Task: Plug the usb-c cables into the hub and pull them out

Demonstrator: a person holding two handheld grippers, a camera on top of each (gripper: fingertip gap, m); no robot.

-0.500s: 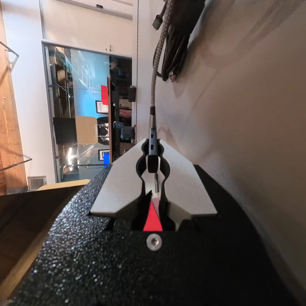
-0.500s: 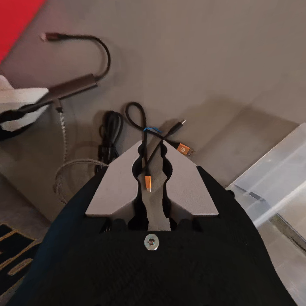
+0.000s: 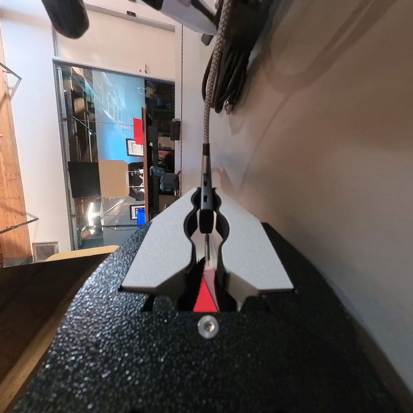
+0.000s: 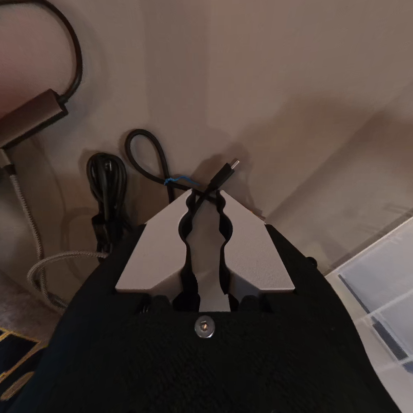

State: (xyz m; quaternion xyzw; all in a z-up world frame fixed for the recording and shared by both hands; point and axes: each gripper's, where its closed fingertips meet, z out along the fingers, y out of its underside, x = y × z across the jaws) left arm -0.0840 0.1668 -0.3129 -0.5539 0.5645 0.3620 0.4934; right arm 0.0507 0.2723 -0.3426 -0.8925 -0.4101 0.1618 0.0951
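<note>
- Fingers of our left gripper [image 3: 206, 196] are closed on the hub [image 3: 206, 190], which we hold edge-on with its ports facing the camera; a braided cable [image 3: 206, 125] is plugged into its far end.
- Fingers of our right gripper [image 4: 205, 196] stand a little apart around a thin black cable [image 4: 202, 201], which crosses at their tips; whether they pinch it we cannot tell.
- That cable's plug [image 4: 225, 174] sticks out past the tips, up and to the right, and a blue tie [image 4: 176, 179] binds its loop.
- We judge the hub light, rigid and smooth, best held by its flat sides as now.
- We judge the cable light and limp. Held by the cord, the plug will droop and wander, so we would grip the stiff plug housing just behind the metal tip.
- A coiled black cable [image 4: 106, 176] lies just beside the loop on the table [image 4: 268, 89], which is plain, matte and beige.
- A clear bin [image 4: 380, 290] sits at the right.
- Beyond the left gripper, a glass door [image 3: 107, 156] and pale walls.
</note>
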